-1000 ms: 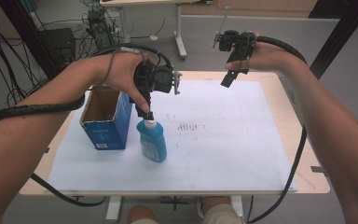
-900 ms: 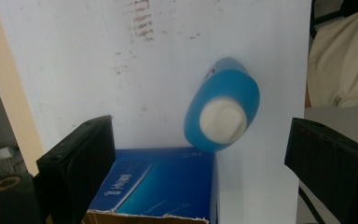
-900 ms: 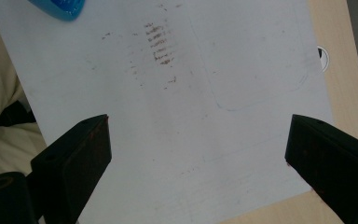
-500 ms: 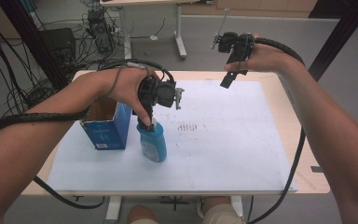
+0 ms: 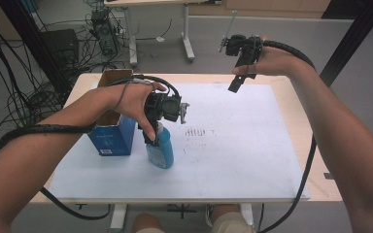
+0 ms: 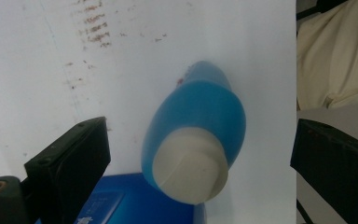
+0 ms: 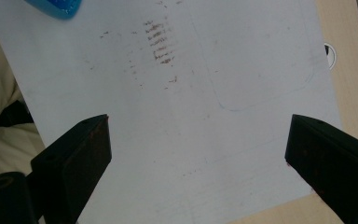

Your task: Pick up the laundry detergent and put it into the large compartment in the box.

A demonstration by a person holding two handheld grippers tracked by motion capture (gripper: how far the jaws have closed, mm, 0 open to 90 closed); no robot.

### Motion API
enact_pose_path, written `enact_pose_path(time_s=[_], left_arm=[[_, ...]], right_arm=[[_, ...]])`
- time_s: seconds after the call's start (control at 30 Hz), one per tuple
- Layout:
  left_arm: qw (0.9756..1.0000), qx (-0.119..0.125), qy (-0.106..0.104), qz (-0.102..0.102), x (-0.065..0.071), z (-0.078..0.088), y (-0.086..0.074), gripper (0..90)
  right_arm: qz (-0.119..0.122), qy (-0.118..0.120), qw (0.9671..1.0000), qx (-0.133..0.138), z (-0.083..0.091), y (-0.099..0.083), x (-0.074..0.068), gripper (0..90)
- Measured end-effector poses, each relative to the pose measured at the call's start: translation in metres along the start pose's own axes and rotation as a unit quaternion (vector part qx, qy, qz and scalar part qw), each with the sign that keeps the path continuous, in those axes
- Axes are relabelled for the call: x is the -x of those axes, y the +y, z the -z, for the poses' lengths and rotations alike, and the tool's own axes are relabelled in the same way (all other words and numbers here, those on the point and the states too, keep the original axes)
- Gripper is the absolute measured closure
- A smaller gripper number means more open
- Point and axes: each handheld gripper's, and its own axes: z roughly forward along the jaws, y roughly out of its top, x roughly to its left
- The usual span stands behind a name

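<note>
The blue bottle stands upright on the white mat, touching or just beside the open blue box on its left. The left gripper hangs over its white cap, jaws spread clear of the cap, having just been opening. Smudged brown marks lie nearby. The right gripper hovers spread above the mat's far edge.

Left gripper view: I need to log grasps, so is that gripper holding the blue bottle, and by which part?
Nothing is held. The left gripper has just been opening; its jaws stand clear on either side of the blue bottle's white cap.
</note>
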Motion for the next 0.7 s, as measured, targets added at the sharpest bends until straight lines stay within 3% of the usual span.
enact_pose_path(time_s=[0.7], left_arm=[[0.9996, 0.023, -0.017, 0.005, -0.010, -0.018, -0.013, 4.9]], right_arm=[[-0.001, 0.004, 1.0000, -0.004, -0.005, 0.002, 0.001, 6.8]])
